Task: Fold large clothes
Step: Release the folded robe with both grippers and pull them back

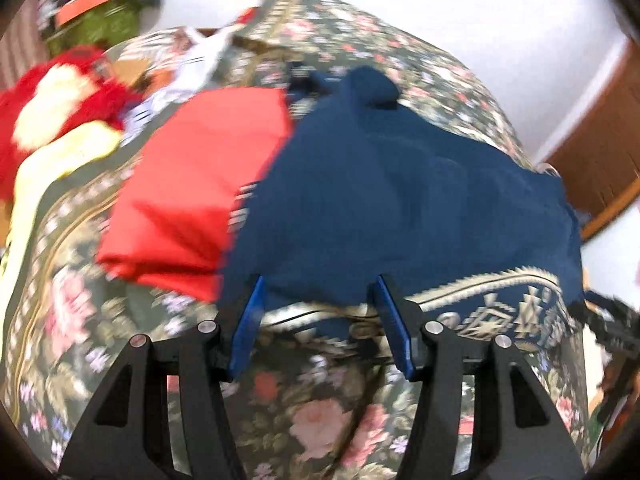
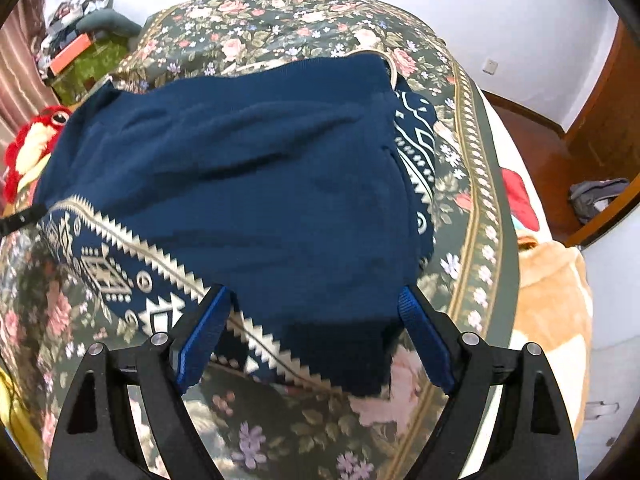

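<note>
A navy sweater [image 1: 400, 200] [image 2: 240, 180] lies spread on the floral bedspread [image 1: 320, 412] [image 2: 280, 28]. A cream zigzag patterned band [image 2: 120, 256] runs along its near edge. My left gripper [image 1: 320, 300] is open, pointing down at that near hem, which lies between the blue pads [image 1: 252, 320] without being pinched. My right gripper [image 2: 314, 292] is open wide over the sweater's near right corner. That corner lies between its pads [image 2: 424, 340], which do not press on it. A folded red garment [image 1: 192, 192] sits just left of the sweater and touches its edge.
A red and white plush toy [image 1: 60, 92] [image 2: 36, 140] and a yellow cloth [image 1: 60, 160] lie at the bed's left. A tan plush toy [image 2: 552, 300] sits past the right edge. A green box [image 2: 92, 64] stands at the far left, and a wooden floor [image 2: 560, 152] runs along the right.
</note>
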Tool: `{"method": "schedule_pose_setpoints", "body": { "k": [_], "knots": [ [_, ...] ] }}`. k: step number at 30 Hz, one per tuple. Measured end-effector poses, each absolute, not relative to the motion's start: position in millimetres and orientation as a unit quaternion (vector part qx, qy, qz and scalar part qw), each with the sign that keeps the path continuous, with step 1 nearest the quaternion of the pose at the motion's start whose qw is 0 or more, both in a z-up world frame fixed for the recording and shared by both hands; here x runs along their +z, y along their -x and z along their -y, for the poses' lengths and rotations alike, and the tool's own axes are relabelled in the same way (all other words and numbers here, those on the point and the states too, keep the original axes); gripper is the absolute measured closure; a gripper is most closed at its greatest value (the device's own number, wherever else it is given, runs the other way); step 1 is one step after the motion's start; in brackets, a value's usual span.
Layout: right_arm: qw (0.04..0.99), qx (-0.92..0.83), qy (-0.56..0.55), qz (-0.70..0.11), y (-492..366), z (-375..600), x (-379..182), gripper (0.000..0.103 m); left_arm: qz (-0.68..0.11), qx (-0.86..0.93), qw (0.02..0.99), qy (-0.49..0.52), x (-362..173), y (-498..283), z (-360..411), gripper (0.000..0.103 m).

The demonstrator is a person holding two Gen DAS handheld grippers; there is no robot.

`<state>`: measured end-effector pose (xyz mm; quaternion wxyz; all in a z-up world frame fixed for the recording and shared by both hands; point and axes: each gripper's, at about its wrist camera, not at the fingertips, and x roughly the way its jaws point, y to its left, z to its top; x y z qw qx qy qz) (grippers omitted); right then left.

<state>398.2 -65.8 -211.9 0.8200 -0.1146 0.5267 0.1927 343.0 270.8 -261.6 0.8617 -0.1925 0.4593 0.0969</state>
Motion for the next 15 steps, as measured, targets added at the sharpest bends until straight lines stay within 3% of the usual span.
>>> {"method": "schedule_pose_setpoints", "body": {
  "k": [8,15],
  "knots": [
    [0.828,0.194,0.122,-0.512,-381.7,72.0,-196.2,0.019,-0.440,0.170,0.844,0.256,-261.0,-298.9,-310.7,0.047],
    [0.841,0.186,0.106,-0.497,-372.6,67.9,-180.0,0.019,-0.418,0.097,0.825,0.368,-269.1,-282.7,-309.8,0.047]
  ]
}}
